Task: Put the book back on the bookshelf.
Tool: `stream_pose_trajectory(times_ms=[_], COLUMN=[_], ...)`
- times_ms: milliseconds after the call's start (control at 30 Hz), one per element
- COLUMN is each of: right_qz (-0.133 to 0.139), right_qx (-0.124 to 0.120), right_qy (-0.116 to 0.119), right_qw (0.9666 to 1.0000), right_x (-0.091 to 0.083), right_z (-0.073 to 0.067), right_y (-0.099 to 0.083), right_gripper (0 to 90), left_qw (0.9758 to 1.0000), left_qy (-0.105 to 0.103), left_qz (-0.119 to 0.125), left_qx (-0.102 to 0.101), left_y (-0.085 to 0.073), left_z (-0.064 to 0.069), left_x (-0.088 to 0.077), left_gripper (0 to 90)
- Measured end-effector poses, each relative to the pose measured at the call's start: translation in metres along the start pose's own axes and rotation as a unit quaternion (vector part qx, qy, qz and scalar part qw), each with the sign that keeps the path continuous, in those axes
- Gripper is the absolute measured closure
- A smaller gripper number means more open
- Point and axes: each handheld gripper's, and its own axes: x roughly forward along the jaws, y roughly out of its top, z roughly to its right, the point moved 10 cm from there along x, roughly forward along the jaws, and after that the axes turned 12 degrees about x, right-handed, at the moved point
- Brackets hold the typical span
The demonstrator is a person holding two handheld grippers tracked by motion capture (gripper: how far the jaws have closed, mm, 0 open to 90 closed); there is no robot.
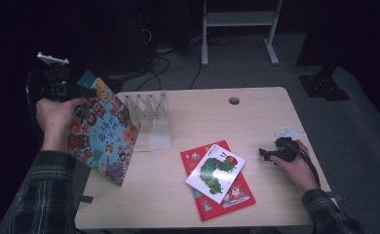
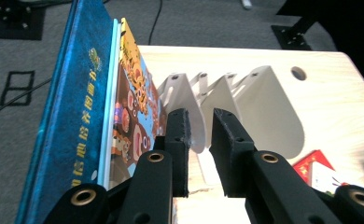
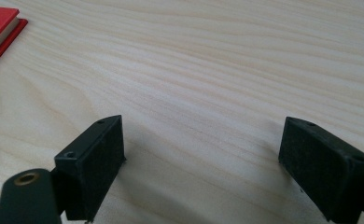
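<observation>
From above, the left gripper (image 1: 76, 92) is touching the tilted blue picture book (image 1: 103, 129) by the white rack (image 1: 151, 109), while its own view is showing narrowly parted jaws gripping nothing beside that book (image 2: 84, 116), and the right gripper (image 3: 201, 163) is sitting wide open over the table (image 3: 217, 70).

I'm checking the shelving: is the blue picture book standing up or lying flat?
The book stands on edge, tilted, its spine rising beside the white rack.
</observation>
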Motion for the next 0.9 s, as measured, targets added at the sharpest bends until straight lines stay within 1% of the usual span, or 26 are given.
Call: stream_pose_trajectory(times_ms=[133,200,267,500,600,667,733,800,833,900], right_qz=[0.0,0.0,0.0,0.0,0.0,0.0,0.0,0.0,0.0,0.0], right_qx=[0.0,0.0,0.0,-0.001,-0.002,-0.002,-0.002,-0.002,-0.002,-0.002], right_qy=[0.0,0.0,0.0,0.0,0.001,0.001,0.001,0.001,0.001,0.001], right_qw=[1.0,1.0,1.0,1.0,1.0,1.0,1.0,1.0,1.0,1.0], right_x=[0.0,0.0,0.0,0.0,0.0,0.0,0.0,0.0,0.0,0.0], right_z=[0.0,0.0,0.0,0.0,0.0,0.0,0.0,0.0,0.0,0.0], right_y=[0.0,0.0,0.0,0.0,0.0,0.0,0.0,0.0,0.0,0.0], right_gripper=[12.9,12.9,12.9,12.9,12.9,12.9,12.9,12.8,12.8,12.8], left_qw=[0.9999,0.9997,0.9995,0.9988,0.9983,0.9979,0.9974,0.9967,0.9962,0.9957], left_qy=[-0.006,-0.012,-0.019,-0.032,-0.038,-0.042,-0.046,-0.055,-0.059,-0.058], left_qz=[0.009,0.016,0.021,0.026,0.029,0.028,0.029,0.03,0.032,0.035], left_qx=[0.012,0.014,0.015,0.027,0.033,0.041,0.046,0.051,0.056,0.062], left_y=[0.0,0.0,-0.002,-0.013,-0.019,-0.023,-0.026,-0.029,-0.031,-0.033], left_z=[0.011,0.017,0.023,0.043,0.055,0.062,0.07,0.079,0.085,0.093], left_x=[0.002,0.004,0.008,0.024,0.032,0.036,0.041,0.045,0.047,0.05], left_gripper=[71.9,69.3,66.1,55.0,48.8,46.3,41.6,36.1,34.3,30.1])
